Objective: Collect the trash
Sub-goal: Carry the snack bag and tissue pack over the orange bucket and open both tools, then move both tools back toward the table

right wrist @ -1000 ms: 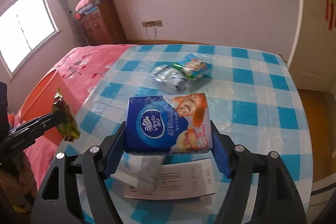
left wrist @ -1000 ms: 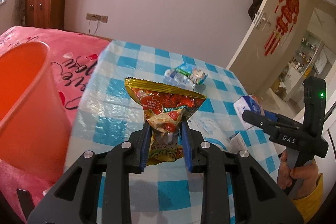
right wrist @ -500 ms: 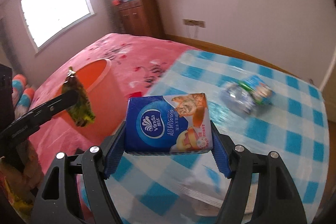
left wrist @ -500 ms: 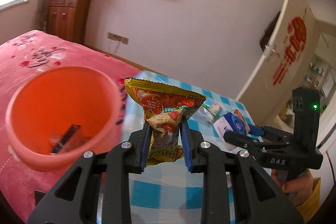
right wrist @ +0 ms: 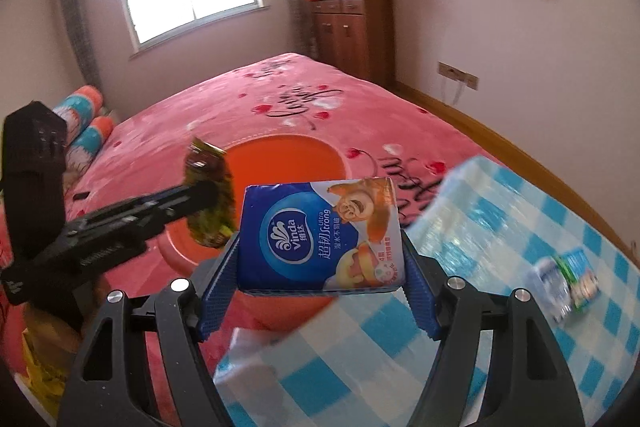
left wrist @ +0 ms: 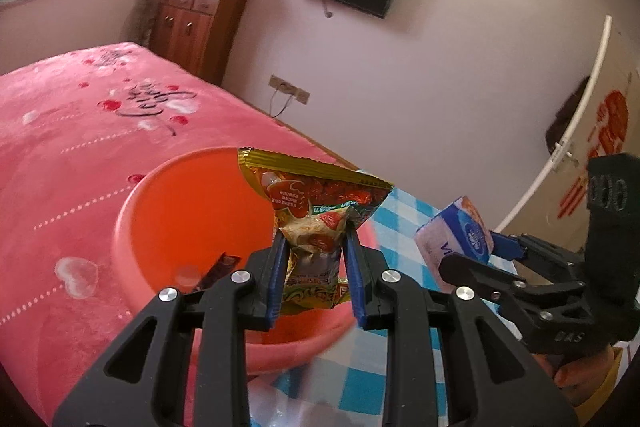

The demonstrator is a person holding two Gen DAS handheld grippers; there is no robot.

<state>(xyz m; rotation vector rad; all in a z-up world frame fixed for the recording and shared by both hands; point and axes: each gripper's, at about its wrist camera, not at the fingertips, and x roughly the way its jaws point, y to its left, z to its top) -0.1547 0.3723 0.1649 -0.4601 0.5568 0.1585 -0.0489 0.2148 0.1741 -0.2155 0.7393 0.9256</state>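
My left gripper point(left wrist: 316, 283) is shut on a yellow and red snack bag point(left wrist: 316, 211) and holds it over the orange bin point(left wrist: 192, 211), which stands beside the table against the pink bed. A dark wrapper point(left wrist: 216, 269) lies inside the bin. My right gripper point(right wrist: 320, 287) is shut on a blue Vinda tissue pack point(right wrist: 320, 235) and holds it above the near rim of the bin point(right wrist: 288, 159). The right gripper point(left wrist: 472, 251) with the pack shows at the right of the left wrist view. The left gripper point(right wrist: 216, 195) with the bag shows at the left of the right wrist view.
A blue checked table point(right wrist: 500, 307) lies at the right, with a crushed clear bottle and a green-blue wrapper point(right wrist: 568, 279) on it. The pink bed point(left wrist: 80, 131) fills the left. A wooden cabinet point(right wrist: 352, 31) stands against the far wall.
Both grippers have swung left from over the table to the orange bin, each carrying its item. The bin now sits under both of them.
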